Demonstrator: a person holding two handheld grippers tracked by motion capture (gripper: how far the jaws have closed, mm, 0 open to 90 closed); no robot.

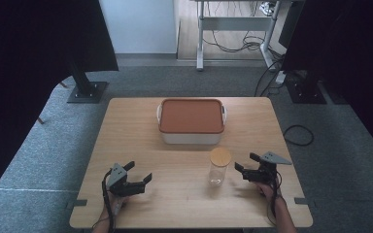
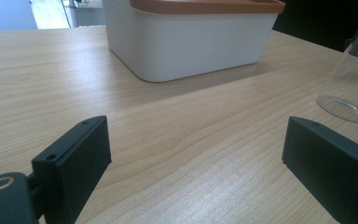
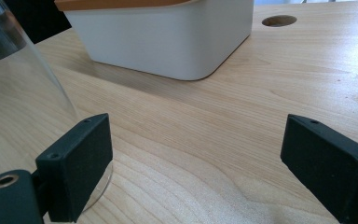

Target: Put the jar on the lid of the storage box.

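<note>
Grey carpet w/ dark curtains both sides, a metal frame and cables at 12 o'clock; in the middle stood a light wooden desk (image 1: 141,145).

Biggest thing on it: a white box (image 1: 190,137) w/ a rust-orange lid (image 1: 191,115), at 12 o'clock from desk centre. Lid sat flush on top, so contents couldn't be seen. Rounded corners, small side handles, prob. rigid plastic, weight unknown.

Next: a clear jar (image 1: 217,173) w/ a wooden lid (image 1: 220,157), upright, just toward 5 o'clock of the box and apart from it. It looked empty, nothing visible through the wall. Judgement: glass or hard clear plastic, so stiff, smooth, likely slippery and breakable if tipped; light when empty, a bit top-heavy w/ that lid. Best hold prob. across the straight body at mid-height, squarely, not on the lid, which may just lift off.

Right gripper (image 1: 243,165) lay at 3 o'clock of the jar, near it, jaws spread wide w/ nothing between; in the right gripper view the jar's base (image 3: 32,121) sat just beside one jaw, contact unclear.

Left gripper (image 1: 140,173) was at 9 o'clock, well apart from the jar, jaws also wide and empty over bare desk.
</note>
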